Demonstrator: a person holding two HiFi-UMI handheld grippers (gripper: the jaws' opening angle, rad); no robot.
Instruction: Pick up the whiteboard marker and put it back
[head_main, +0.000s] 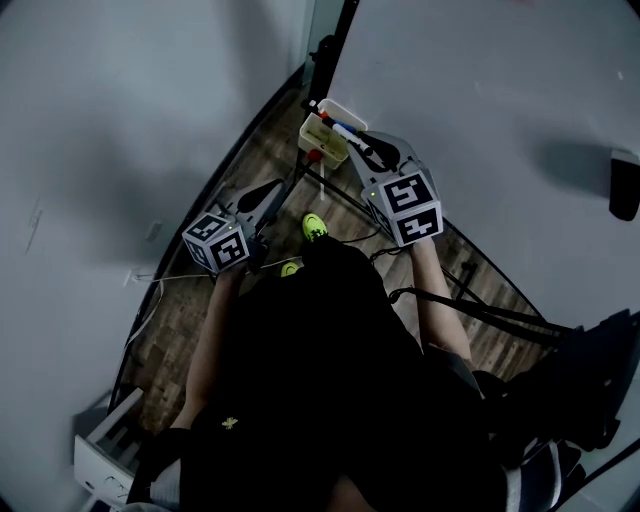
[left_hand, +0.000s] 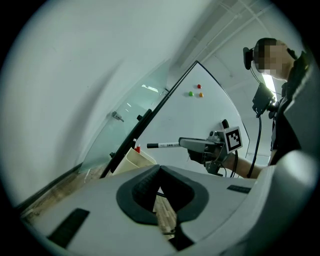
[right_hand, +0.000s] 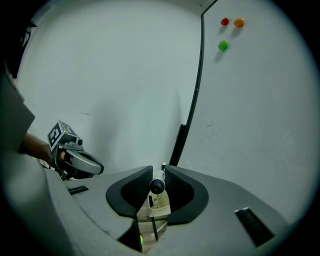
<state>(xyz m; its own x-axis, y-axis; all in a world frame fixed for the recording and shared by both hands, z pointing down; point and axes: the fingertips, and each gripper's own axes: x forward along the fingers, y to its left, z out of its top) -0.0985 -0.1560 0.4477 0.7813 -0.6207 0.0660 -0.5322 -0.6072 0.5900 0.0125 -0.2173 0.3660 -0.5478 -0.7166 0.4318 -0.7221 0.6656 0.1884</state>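
Note:
My right gripper (head_main: 372, 150) is shut on the whiteboard marker (head_main: 350, 133), which points at the cream marker tray (head_main: 322, 140) on the whiteboard's lower edge. The right gripper view shows the marker (right_hand: 157, 185) end-on between the pads of the right gripper (right_hand: 158, 180), above the tray (right_hand: 159, 202). In the left gripper view the marker (left_hand: 167, 145) sticks out level from the right gripper (left_hand: 192, 145), its black cap just above the tray (left_hand: 137, 159). My left gripper (head_main: 275, 190) hangs to the left of the tray; its fingertips meet with nothing between them (left_hand: 159, 172).
The whiteboard (head_main: 500, 120) fills the right, its black frame (head_main: 335, 50) running up from the tray. Red, orange and green magnets (right_hand: 223, 45) sit high on it. A red-capped marker (head_main: 315, 155) stands in the tray. The stand's legs cross the wood floor (head_main: 190, 300).

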